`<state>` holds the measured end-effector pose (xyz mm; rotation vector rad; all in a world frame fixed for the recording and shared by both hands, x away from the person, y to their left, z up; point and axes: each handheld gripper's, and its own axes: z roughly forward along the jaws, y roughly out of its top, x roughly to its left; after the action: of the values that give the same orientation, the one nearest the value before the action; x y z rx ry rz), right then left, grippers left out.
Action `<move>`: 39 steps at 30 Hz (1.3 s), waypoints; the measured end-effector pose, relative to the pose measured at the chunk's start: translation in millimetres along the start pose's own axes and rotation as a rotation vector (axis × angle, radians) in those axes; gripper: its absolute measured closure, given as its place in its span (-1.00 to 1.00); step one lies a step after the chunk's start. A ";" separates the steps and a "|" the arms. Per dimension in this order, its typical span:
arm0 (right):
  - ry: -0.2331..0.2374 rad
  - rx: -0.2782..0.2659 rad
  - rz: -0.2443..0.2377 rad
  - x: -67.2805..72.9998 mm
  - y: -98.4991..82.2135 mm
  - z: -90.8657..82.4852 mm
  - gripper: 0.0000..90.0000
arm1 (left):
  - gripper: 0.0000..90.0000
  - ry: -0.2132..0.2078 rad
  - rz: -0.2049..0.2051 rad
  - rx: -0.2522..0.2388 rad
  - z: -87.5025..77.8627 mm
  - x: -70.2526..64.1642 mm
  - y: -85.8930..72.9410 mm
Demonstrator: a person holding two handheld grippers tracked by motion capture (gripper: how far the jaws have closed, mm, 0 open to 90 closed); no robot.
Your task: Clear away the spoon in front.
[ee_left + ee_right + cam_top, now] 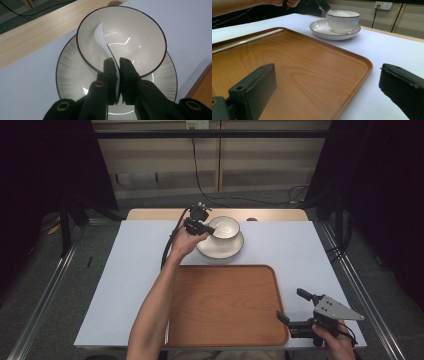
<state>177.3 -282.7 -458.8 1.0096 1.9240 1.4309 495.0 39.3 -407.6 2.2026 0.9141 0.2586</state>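
A white spoon [103, 41] lies in a white bowl [140, 32] with a dark rim, its scoop down inside and its handle rising over the near rim. The bowl stands upright on a white plate [71, 75] with a dark edge. The plate sits just beyond the far edge of the wooden tray [225, 305].

A white sheet [125, 270] covers the table, leaving a strip of pale wooden tabletop [150, 214] bare at the far edge. Beyond it, a black cable [197, 170] runs down the panelled wall to the floor — a wall socket [383, 5] sits above — with dark curtains [45, 160] on both sides.
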 end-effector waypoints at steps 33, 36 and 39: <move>-0.005 -0.005 0.001 -1.0 0.1 -0.5 -0.98 | 0.89 0.023 -0.099 -0.110 -16.0 -3.0 -9.3; -0.002 -0.005 0.002 -0.7 0.1 -0.4 -0.98 | 0.89 0.028 -0.074 -0.101 -18.9 -3.2 -8.6; -0.004 -0.003 0.002 -0.9 0.1 -0.8 -0.98 | 0.89 0.029 -0.102 -0.126 -21.2 -4.6 -7.8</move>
<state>177.2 -283.8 -458.5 1.0121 1.9183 1.4314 478.4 51.7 -397.4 2.0351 0.9960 0.2924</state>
